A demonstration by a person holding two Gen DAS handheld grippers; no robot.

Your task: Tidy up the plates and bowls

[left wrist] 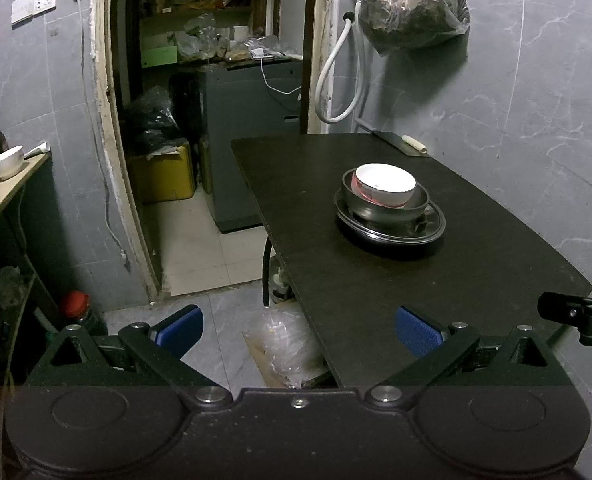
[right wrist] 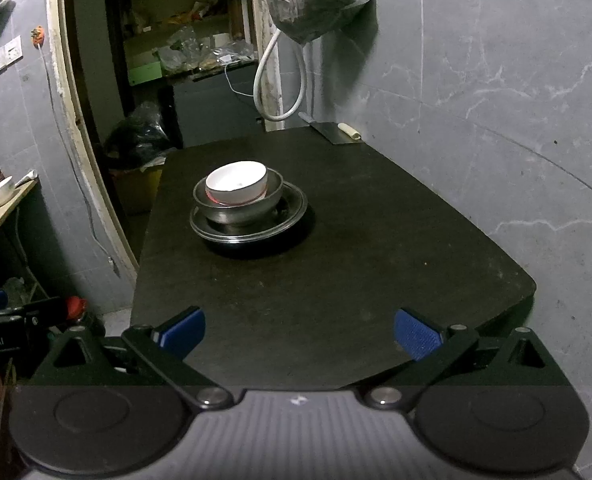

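Apparently the stacking is done — the white ceramic bowl (right wrist: 238, 184) sits tilted in a grey metal bowl (right wrist: 238, 206) on round dark metal plates (right wrist: 292, 210), mid-table (right wrist: 375, 264) toward its left edge. My left gripper (left wrist: 297, 330) and right gripper (right wrist: 299, 332) gape empty near the front edge; nothing else looks left.

A white bowl (right wrist: 238, 188) with a red band sits in a grey metal bowl (right wrist: 240, 210). The table (right wrist: 335, 272) is black. Both hand-held gripper pads (right wrist: 417, 338) are blue.
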